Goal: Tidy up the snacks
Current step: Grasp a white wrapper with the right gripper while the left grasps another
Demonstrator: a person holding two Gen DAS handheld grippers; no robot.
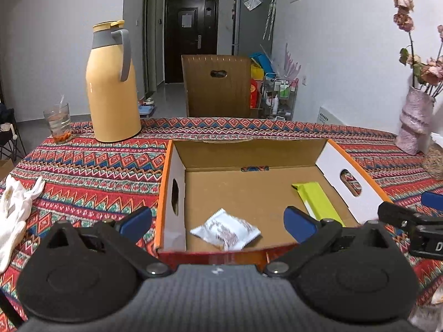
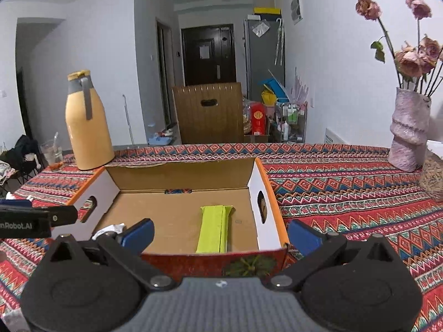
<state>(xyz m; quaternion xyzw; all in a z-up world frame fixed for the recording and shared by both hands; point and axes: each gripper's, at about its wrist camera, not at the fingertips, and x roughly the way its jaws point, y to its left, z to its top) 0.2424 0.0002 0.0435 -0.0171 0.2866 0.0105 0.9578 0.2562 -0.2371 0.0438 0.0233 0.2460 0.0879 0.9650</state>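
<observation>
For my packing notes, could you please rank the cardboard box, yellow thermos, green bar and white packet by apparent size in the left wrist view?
1. Cardboard box
2. Yellow thermos
3. Green bar and white packet: alike.

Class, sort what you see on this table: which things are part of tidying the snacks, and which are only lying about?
Part of the job:
- cardboard box
- white snack packet, inside the box
- green snack bar, inside the box
- left gripper and right gripper, both open, holding nothing

Lying about:
- yellow thermos
- drinking glass
- vase of dried roses
- white cloth

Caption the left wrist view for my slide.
Open left gripper above a cardboard box holding a white packet and green bar.
</observation>
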